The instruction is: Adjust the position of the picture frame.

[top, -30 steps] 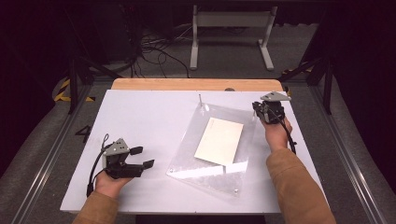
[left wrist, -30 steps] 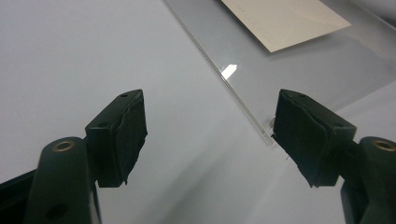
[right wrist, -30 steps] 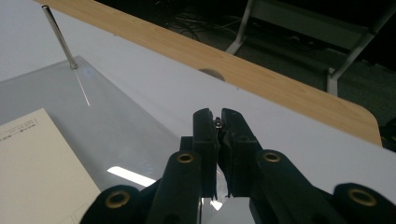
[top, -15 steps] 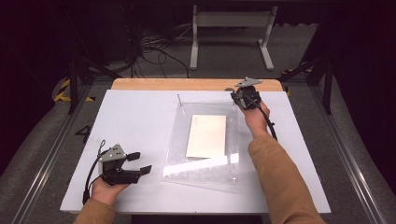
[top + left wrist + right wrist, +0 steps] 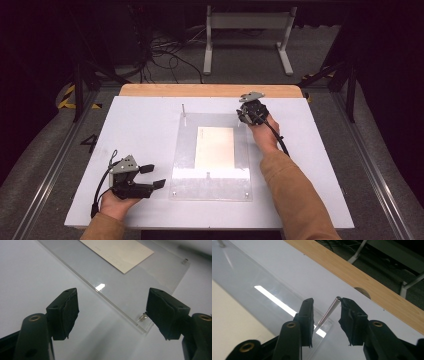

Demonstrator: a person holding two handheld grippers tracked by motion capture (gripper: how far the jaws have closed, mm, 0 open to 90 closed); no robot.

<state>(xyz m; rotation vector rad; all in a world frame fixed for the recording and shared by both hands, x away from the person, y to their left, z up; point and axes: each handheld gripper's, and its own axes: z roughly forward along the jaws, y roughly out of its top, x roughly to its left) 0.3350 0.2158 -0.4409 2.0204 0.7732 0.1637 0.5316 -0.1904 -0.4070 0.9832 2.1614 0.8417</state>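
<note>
- The white table top [image 5: 145, 130] carries everything; a bare wooden strip [image 5: 210, 90] runs along its far edge.
- A clear acrylic panel [image 5: 212, 185] lies flat near the middle of the table top, squared to its edges (small metal fittings sit near its corners).
- A cream sheet of paper [image 5: 215, 147] lies at the middle of the panel, well inside its edges; in the left gripper view the sheet [image 5: 117, 252] sits toward the far part of the panel [image 5: 140, 285].
- The right gripper [image 5: 248, 114] is at the panel's far right corner. Its jaws have just been opening, and they now stand a little apart with a thin metal pin [image 5: 328, 311] between them; the pin leans close to one pad, though the grip looks released.
- The left gripper [image 5: 154, 176] rests on the table top just beside the panel's near left corner, jaws spread wide and grasping nothing.
- A second upright pin [image 5: 183, 110] stands at the panel's far left corner.
- A short stud [image 5: 142, 316] sits in the panel corner nearest the left gripper's jaws.
</note>
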